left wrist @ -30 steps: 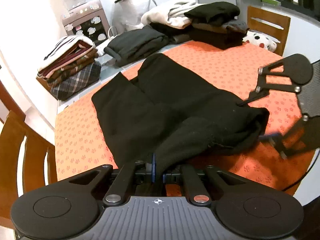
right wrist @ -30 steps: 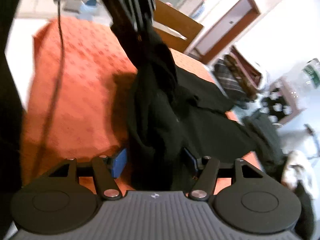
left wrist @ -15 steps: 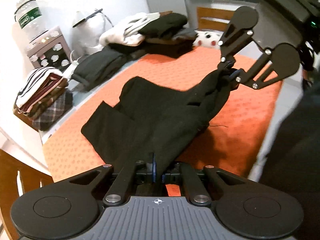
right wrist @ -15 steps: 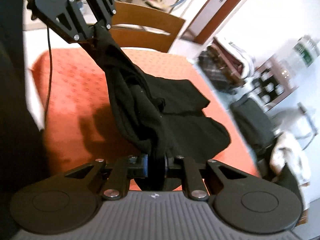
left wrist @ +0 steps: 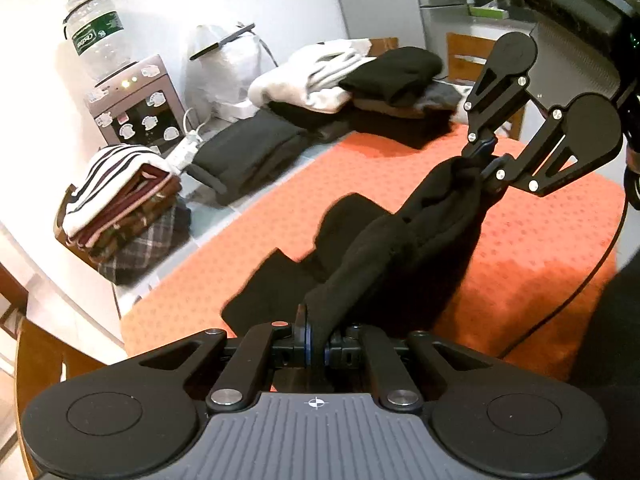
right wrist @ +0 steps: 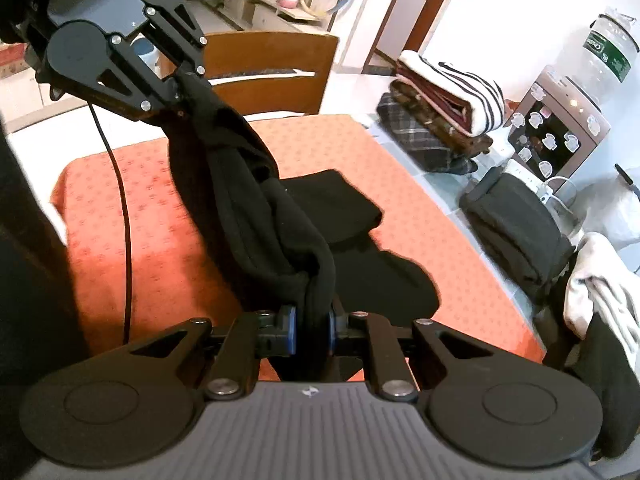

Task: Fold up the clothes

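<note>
black garment (left wrist: 420,240) hangs bunched between 2 grippers above an orange table (left wrist: 540,240), its lower part lying on the cloth. left gripper (left wrist: 316,344) and right gripper (right wrist: 312,332) each pinch 1 end tight.

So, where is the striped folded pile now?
In the left wrist view the striped folded pile sits at far left, beyond the orange tablecloth, below the water dispenser. In the right wrist view it is upper right.

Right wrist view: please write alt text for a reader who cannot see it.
The right gripper is shut on a black garment, which stretches up to the left gripper, also clamping it. The rest of it lies on an orange tablecloth.
</note>
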